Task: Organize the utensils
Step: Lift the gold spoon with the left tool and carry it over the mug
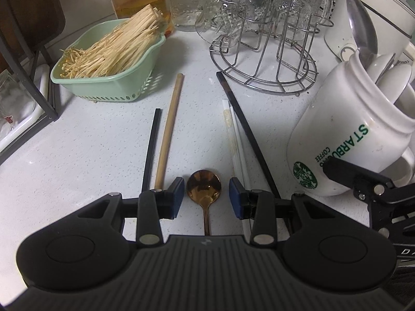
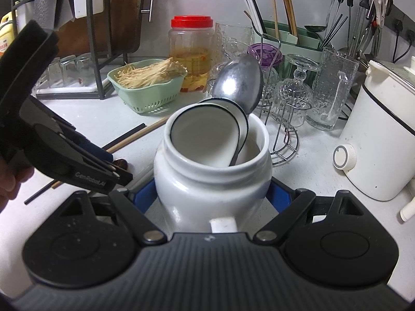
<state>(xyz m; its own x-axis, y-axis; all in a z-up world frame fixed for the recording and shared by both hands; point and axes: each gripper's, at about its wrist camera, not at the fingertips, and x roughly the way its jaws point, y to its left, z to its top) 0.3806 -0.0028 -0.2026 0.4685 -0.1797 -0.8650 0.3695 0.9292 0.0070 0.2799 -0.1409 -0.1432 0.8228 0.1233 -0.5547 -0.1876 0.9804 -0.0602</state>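
Lying flat on a speckled white countertop (image 1: 90,150), bowl up: a shiny copper-coloured metal spoon (image 1: 204,187), framed between the blue-padded fingertips of the left gripper (image 1: 203,198), fingers apart, pads on either side of the bowl and clear of it. Left of the spoon, 1 pale bamboo chopstick (image 1: 170,132) beside 1 black chopstick (image 1: 151,147); to its right, 2 white chopsticks (image 1: 237,140) against a long dark chopstick (image 1: 246,129). Further right, a white ceramic Starbucks mug (image 1: 347,140), tilted, clamped at its sides between the blue pads of the right gripper (image 2: 212,197), handle toward the camera. Standing in the mug: 2 white black-rimmed ceramic soup spoons (image 2: 207,134) and 1 large steel spoon (image 2: 240,83). Behind the chopsticks, a mint-green plastic basket (image 1: 103,83) of pale enoki mushrooms (image 1: 116,49). Alongside, a wire rack (image 1: 264,64) of upturned cut-glass cups, a red-lidded clear jar (image 2: 191,51) of yellow pickles, and a white electric cooker (image 2: 381,140) at far right.
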